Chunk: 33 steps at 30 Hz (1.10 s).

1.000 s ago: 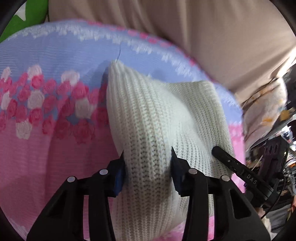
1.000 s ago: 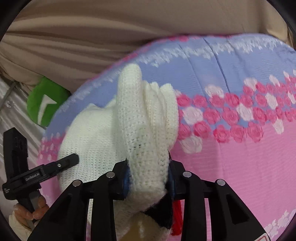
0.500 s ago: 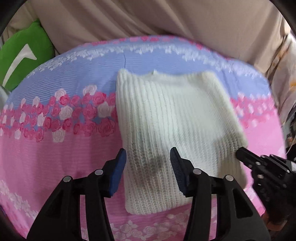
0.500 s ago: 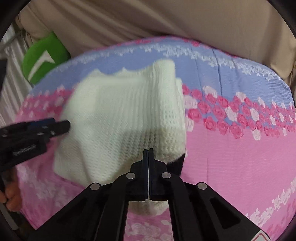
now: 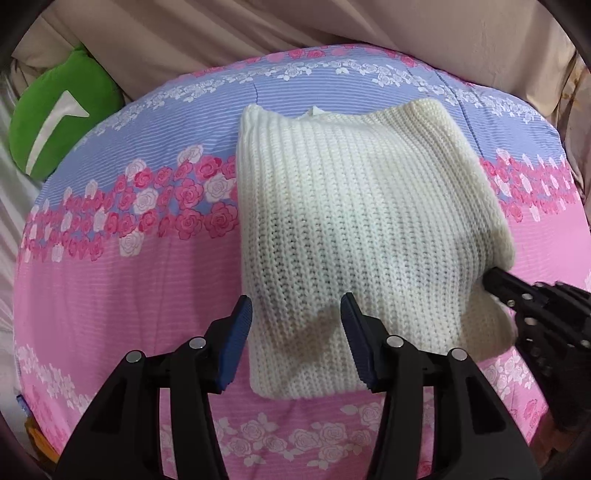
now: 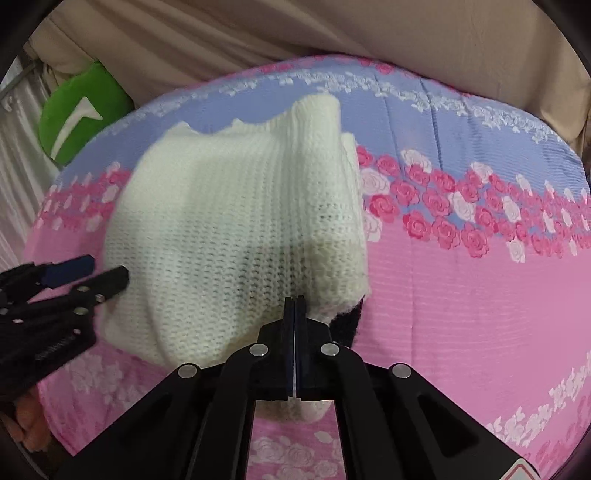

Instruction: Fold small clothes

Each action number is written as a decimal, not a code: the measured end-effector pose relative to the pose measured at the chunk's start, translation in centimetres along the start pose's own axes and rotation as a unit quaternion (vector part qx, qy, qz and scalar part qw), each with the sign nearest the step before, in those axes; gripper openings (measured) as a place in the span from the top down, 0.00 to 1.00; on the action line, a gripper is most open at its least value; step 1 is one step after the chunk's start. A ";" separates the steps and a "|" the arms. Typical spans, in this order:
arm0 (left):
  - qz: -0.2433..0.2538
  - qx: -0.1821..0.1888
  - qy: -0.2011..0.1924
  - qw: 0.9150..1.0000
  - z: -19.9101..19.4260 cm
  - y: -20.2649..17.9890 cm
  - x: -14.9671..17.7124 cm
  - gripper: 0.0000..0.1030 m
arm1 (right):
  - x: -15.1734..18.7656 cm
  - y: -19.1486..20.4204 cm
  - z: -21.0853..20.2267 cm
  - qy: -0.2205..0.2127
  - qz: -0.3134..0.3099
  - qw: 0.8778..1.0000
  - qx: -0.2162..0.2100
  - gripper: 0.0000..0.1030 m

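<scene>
A folded cream sweater (image 5: 354, 236) lies flat on a bed (image 5: 122, 295) covered in a pink-and-lilac rose-print sheet. The left gripper (image 5: 297, 332) hangs above the sweater's near edge, jaws spread, nothing pinched between them. The right gripper (image 6: 294, 317) hovers over the near right corner of the sweater (image 6: 236, 236), jaws pressed together and empty. A scrap of black fabric (image 6: 349, 317) peeks from under that corner. A green cushion (image 5: 59, 122) sits at the bed's far left, against beige cloth (image 5: 332, 26).
</scene>
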<state>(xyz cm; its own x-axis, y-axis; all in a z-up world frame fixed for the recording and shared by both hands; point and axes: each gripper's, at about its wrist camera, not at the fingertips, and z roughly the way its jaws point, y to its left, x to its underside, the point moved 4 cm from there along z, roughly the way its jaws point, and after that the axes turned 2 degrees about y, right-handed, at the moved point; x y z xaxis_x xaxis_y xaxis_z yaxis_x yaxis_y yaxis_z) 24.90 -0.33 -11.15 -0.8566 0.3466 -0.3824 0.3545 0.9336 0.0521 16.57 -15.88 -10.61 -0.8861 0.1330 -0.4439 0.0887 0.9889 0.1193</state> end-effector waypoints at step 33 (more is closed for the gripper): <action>-0.074 -0.028 -0.030 0.996 2.0 3.9 -3.0 0.34 | -4.1 -1.7 1.8 -0.036 0.004 0.999 0.029 1.00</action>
<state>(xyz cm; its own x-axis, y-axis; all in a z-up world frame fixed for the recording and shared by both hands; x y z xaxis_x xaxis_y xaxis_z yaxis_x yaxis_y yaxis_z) 29.55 2.07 -11.63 -0.8730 0.2002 -0.4448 0.2029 0.9783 0.0422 20.91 -17.97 -10.61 -0.8506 0.1434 -0.5058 0.1237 0.9897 0.0727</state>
